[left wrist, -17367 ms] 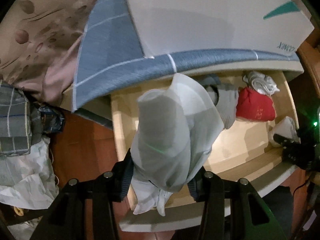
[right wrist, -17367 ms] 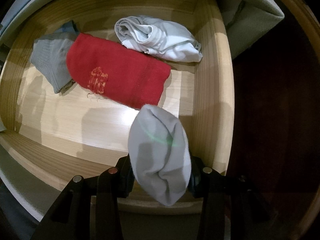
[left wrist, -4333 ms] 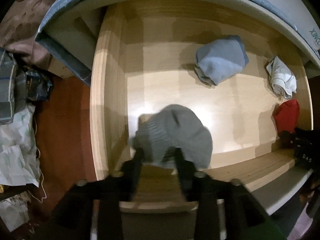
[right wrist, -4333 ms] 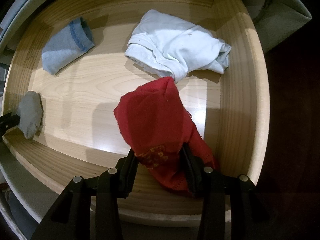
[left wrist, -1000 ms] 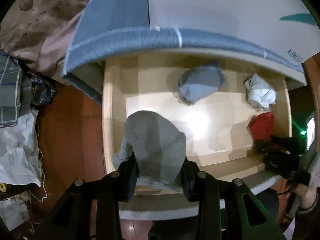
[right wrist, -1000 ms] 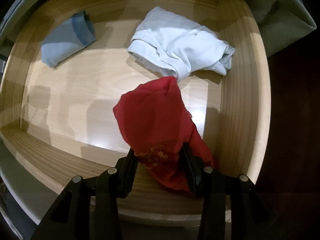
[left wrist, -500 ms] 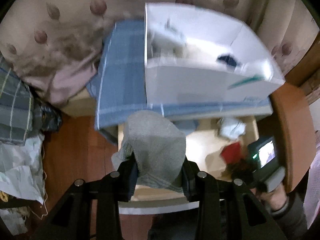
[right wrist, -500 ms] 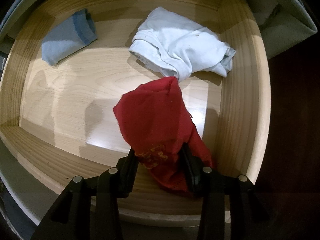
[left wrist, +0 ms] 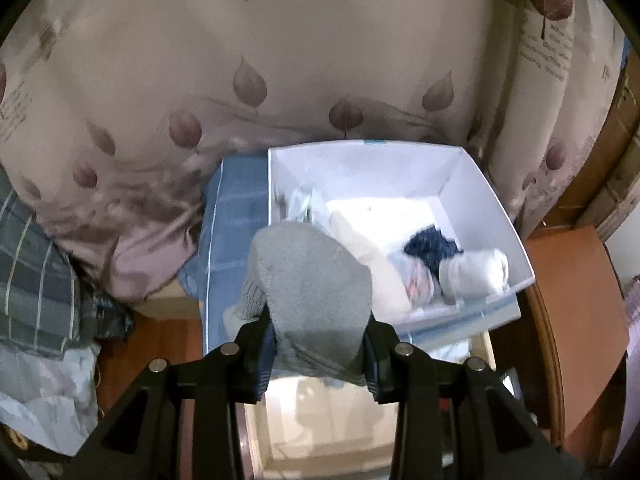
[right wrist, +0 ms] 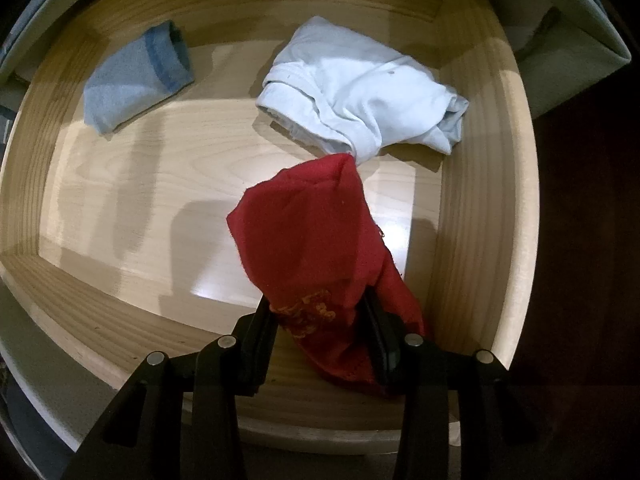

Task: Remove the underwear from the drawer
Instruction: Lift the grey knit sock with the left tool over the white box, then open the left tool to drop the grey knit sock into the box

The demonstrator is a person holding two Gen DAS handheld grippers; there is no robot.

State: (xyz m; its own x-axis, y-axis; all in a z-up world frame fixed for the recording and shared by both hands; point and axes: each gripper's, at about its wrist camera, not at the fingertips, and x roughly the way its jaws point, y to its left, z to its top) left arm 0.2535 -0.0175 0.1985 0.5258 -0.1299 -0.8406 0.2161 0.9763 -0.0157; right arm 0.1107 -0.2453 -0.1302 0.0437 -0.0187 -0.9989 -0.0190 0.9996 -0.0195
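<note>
My left gripper [left wrist: 318, 354] is shut on a grey underwear piece [left wrist: 316, 292] and holds it up above the drawer [left wrist: 304, 432], in front of a white box [left wrist: 472, 196] with several folded garments inside. My right gripper [right wrist: 320, 332] is shut on a red underwear piece [right wrist: 308, 236] inside the wooden drawer [right wrist: 480, 200], near its front right corner. A pale white piece [right wrist: 360, 92] lies at the drawer's back right and a light blue piece [right wrist: 136, 80] at the back left.
The white box stands on a blue checked cloth [left wrist: 228, 232] over the drawer. A leaf-print curtain [left wrist: 280, 60] hangs behind. Plaid fabric [left wrist: 36, 280] and crumpled bags [left wrist: 40, 392] lie at the left. A brown wooden panel [left wrist: 576, 320] is at the right.
My left gripper has lifted the grey piece out of the drawer and tilted up to face the white box. The right gripper stays still with the red piece.
</note>
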